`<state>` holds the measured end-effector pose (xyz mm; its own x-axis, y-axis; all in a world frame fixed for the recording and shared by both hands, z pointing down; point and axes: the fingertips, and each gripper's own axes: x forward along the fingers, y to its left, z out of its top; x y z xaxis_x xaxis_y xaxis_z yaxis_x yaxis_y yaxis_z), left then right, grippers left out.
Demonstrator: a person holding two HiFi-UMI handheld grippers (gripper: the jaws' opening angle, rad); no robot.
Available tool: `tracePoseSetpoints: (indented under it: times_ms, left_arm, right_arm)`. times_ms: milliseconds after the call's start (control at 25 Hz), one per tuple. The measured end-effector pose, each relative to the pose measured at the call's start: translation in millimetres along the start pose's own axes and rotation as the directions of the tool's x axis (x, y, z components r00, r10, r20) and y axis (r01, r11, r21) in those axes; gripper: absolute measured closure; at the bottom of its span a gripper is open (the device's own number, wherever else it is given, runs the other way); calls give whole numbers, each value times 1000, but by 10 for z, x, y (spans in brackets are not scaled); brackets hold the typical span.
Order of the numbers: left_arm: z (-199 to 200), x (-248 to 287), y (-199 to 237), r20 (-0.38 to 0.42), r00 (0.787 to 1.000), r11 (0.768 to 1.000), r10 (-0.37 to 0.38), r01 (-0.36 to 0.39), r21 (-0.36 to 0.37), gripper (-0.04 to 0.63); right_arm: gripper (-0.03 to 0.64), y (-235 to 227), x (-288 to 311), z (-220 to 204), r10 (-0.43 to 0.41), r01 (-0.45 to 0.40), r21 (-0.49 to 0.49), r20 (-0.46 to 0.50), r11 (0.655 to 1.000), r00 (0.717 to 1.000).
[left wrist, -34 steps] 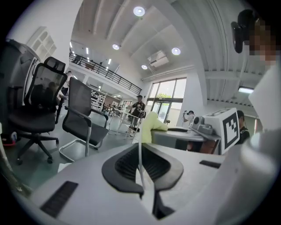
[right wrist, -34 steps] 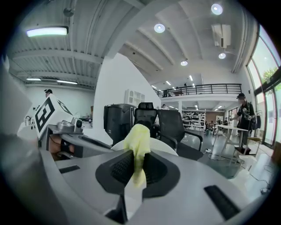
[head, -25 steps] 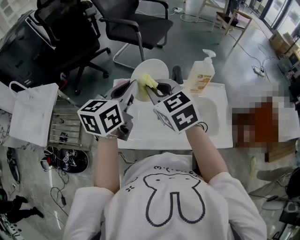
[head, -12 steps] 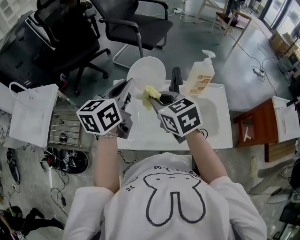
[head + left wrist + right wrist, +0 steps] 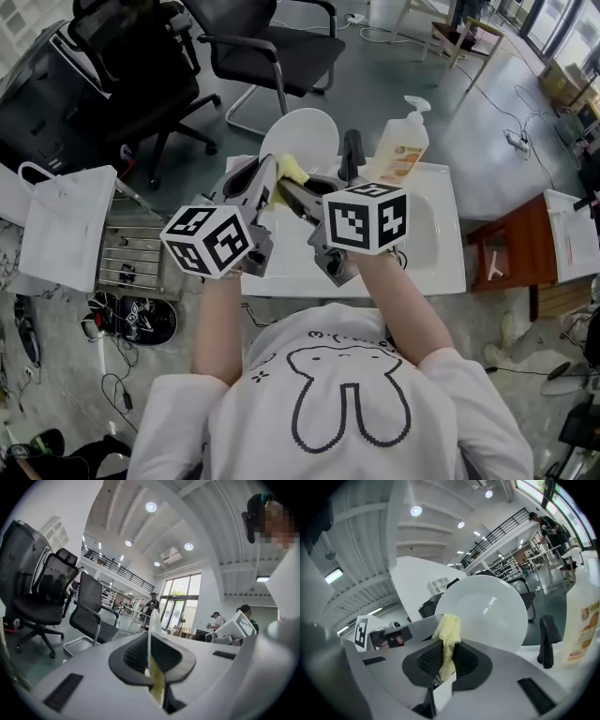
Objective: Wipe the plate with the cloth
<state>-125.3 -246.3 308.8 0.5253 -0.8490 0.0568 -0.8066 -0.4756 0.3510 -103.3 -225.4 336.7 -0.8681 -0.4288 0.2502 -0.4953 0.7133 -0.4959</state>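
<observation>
A white plate (image 5: 302, 139) stands upright over the sink. My left gripper (image 5: 269, 174) is shut on its lower left rim. In the left gripper view the plate (image 5: 150, 630) shows edge-on as a thin white line between the shut jaws of the left gripper (image 5: 151, 656). My right gripper (image 5: 286, 186) is shut on a yellow cloth (image 5: 292, 171), which lies against the plate's lower edge. In the right gripper view the cloth (image 5: 448, 637) sticks up from the right gripper (image 5: 446, 660) in front of the plate's face (image 5: 487, 609).
A white sink (image 5: 427, 234) lies below the grippers, with a black faucet (image 5: 352, 150) and a soap pump bottle (image 5: 403, 145) at its back. Black office chairs (image 5: 272, 47) stand beyond. A white bag (image 5: 66, 225) is at the left, a brown stool (image 5: 506, 253) at the right.
The right gripper has rolled, so its marker cube shows a different face. The cloth dipped off the plate and has come back up to its lower edge. The left gripper still holds the plate.
</observation>
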Motion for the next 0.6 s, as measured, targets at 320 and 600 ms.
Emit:
tracePoseSetpoints:
  times_ms: [320,600]
  left_arm:
    - [-17,-74,17,-14,1000,1000,-18,18,9,577]
    - [21,-104,-17,-37,998,991,-50,55,123,578]
  right_arm:
    - [569,-252,-37,-429,-158,131,-166,-165,977,973]
    - [569,-730,-301,-481,-378,326,-270,-168,906,910]
